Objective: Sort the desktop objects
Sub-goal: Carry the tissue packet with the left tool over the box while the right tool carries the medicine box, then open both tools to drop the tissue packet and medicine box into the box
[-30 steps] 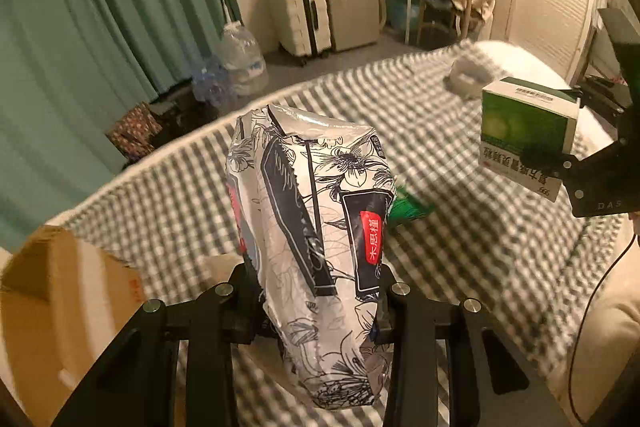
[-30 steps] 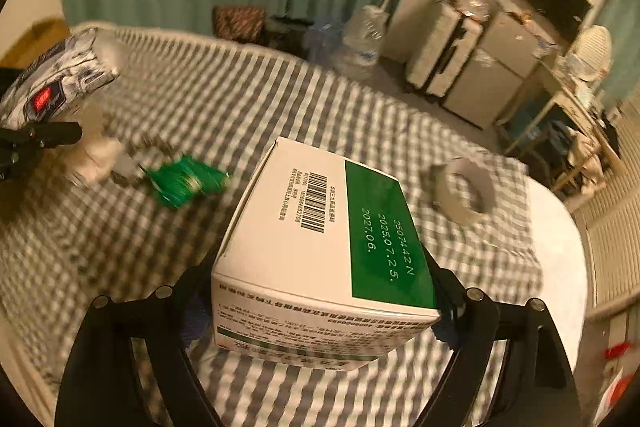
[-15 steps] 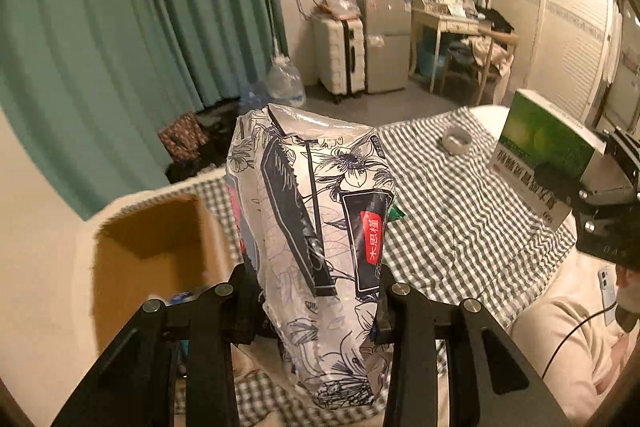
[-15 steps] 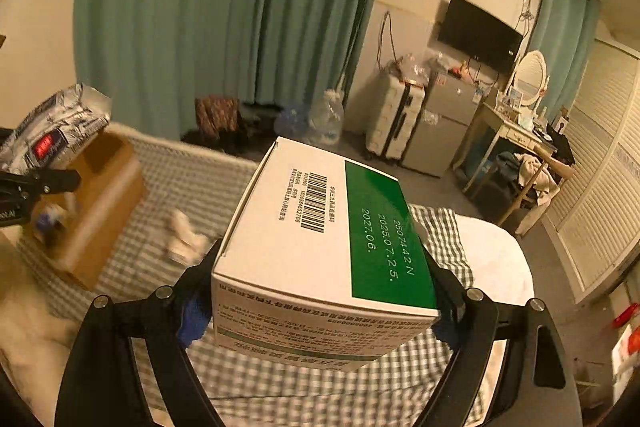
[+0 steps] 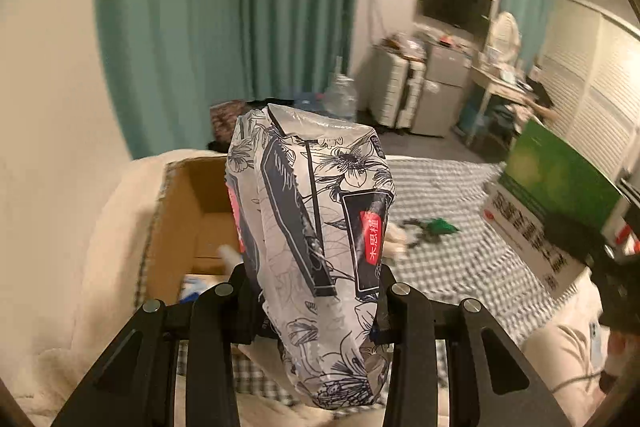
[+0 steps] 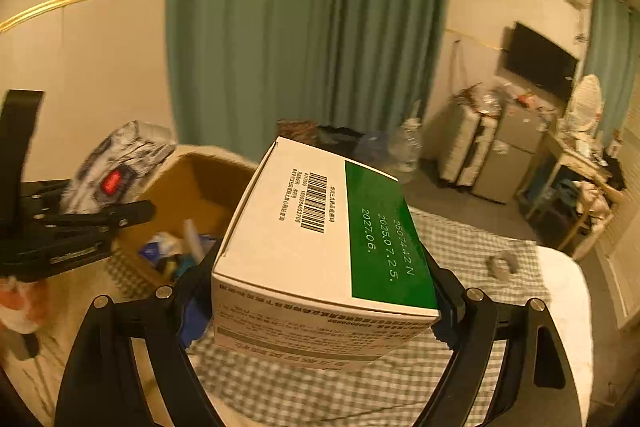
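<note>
My left gripper (image 5: 316, 301) is shut on a white tissue pack with black flower print (image 5: 312, 227), held upright in the air; it also shows in the right wrist view (image 6: 116, 171). My right gripper (image 6: 320, 301) is shut on a white and green carton (image 6: 320, 239), also seen at the right of the left wrist view (image 5: 556, 203). An open cardboard box (image 5: 188, 211) with several small items inside stands on the checked cloth behind the tissue pack, and in the right wrist view (image 6: 192, 187) left of the carton.
A green item with keys (image 5: 434, 229) and a white lump (image 5: 394, 241) lie on the checked cloth (image 5: 448, 267). A tape roll (image 6: 502, 264) lies at the cloth's far right. Green curtains, suitcases, a desk and a water bottle stand behind.
Both grippers have risen and tilted up with their loads, so more of the room shows. The cardboard box has come into view beside both held objects.
</note>
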Demonstrator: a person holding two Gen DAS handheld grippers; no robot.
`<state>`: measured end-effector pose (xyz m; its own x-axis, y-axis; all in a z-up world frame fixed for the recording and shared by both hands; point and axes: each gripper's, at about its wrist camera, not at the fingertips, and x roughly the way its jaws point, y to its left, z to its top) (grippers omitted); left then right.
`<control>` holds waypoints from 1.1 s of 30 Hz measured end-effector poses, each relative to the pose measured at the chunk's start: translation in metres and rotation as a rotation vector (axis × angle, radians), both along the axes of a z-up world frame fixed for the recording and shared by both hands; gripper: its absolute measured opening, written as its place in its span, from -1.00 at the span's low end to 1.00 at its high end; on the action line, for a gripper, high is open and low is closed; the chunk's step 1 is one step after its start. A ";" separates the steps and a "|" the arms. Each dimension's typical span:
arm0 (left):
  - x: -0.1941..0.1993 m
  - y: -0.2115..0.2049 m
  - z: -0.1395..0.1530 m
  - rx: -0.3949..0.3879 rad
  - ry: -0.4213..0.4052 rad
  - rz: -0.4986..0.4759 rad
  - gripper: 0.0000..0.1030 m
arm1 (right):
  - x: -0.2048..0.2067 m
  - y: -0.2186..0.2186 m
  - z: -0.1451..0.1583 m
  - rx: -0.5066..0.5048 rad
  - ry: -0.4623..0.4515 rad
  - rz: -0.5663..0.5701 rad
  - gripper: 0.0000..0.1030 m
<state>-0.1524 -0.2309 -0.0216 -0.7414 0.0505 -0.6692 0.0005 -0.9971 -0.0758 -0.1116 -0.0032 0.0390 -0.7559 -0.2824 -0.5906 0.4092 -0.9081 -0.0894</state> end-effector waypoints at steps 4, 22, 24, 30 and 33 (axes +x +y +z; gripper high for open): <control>-0.004 -0.042 -0.022 0.037 0.016 0.060 -0.26 | -0.014 -0.048 -0.012 -0.005 -0.045 0.057 0.67; -0.024 -0.112 -0.105 0.028 -0.018 0.124 0.90 | -0.132 -0.170 -0.105 -0.245 -0.372 0.054 0.84; -0.022 -0.114 -0.102 0.043 -0.008 0.126 0.90 | -0.136 -0.170 -0.102 -0.284 -0.354 0.053 0.85; -0.023 -0.108 -0.099 0.065 -0.023 0.124 0.91 | -0.129 -0.144 -0.083 -0.357 -0.285 0.035 0.88; -0.018 -0.094 -0.093 0.056 -0.036 0.117 0.91 | -0.108 -0.106 -0.073 -0.330 -0.216 0.003 0.88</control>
<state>-0.1709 -0.3247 -0.1145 -0.7199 0.0028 -0.6941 0.1205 -0.9843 -0.1289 -0.2194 -0.1088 -0.0339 -0.6228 -0.4863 -0.6129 0.3896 -0.8721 0.2961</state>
